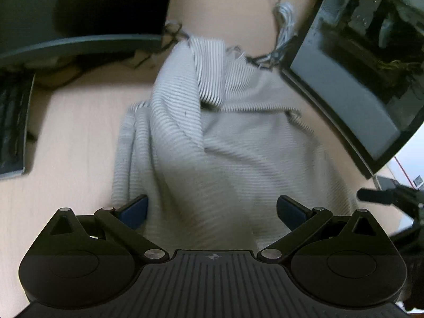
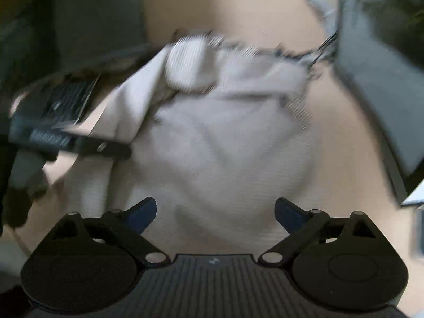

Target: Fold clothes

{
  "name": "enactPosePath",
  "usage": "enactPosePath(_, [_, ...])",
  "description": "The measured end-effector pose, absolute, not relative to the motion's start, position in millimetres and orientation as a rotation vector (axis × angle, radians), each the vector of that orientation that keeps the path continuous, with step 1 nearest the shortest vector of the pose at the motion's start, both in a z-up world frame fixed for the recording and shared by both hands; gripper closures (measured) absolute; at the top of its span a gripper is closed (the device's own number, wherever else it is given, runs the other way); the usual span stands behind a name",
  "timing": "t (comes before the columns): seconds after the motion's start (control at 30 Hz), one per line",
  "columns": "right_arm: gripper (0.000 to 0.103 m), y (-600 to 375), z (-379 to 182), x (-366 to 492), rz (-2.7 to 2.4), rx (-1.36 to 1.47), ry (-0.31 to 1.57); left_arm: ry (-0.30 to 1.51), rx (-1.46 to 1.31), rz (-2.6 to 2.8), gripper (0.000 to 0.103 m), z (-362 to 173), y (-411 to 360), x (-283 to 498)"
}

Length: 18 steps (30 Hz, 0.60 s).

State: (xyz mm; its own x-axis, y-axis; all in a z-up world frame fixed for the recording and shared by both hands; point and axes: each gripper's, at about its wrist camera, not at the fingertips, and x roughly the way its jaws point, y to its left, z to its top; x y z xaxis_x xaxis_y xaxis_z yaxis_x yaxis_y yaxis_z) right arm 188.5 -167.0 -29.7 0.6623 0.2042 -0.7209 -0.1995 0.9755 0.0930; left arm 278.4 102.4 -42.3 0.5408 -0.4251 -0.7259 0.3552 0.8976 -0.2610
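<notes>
Garment [image 1: 212, 137] crumpled just ahead of both hand-held grippers [image 1: 212, 210] [image 2: 215, 213], fingers spread apart, empty.

Left gripper [image 1: 212, 212] held low over the striped garment [image 1: 212, 137], its two blue-tipped fingers [image 1: 136, 210] spread wide with nothing between them; right gripper [image 2: 215, 216] likewise above the garment, jaws parted and empty, its view blurred; the left gripper's dark finger shows at the garment's left edge.

Soft, even indoor light, no hard shadows. Left wrist view is mostly sharp; right wrist view is smeared by motion blur — both bend strongly at the edges.
</notes>
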Motion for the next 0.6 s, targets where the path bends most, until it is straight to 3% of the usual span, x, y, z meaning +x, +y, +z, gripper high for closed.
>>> enactPosePath(0.03, [0.009,-172.3,-27.2,187.6,0.205,0.009,0.8,0.914,-0.088,-0.435,0.0,-46.8,101.6,284.7])
enactPosePath(0.2, [0.042,-192.5,-27.1,197.6,0.159,0.036,0.776,0.981,-0.096,-0.375,0.001,-53.6,105.7,295.6])
enactPosePath(0.27, [0.046,-191.1,-28.4,205.9,0.174,0.031,0.773,0.992,-0.073,-0.36,0.013,-52.6,106.0,296.1])
enactPosePath(0.4, [0.046,-184.0,-34.9,224.7,0.206,0.011,0.768,1.008,-0.052,-0.327,0.023,-50.4,109.9,294.3])
enactPosePath(0.5, [0.046,-175.2,-45.7,237.9,0.231,0.008,0.769,1.015,-0.054,-0.3,0.041,-48.6,115.2,291.0])
enactPosePath(0.6, [0.046,-166.8,-51.7,246.7,0.261,-0.009,0.777,1.01,-0.078,-0.282,0.07,-47.7,122.0,286.5])
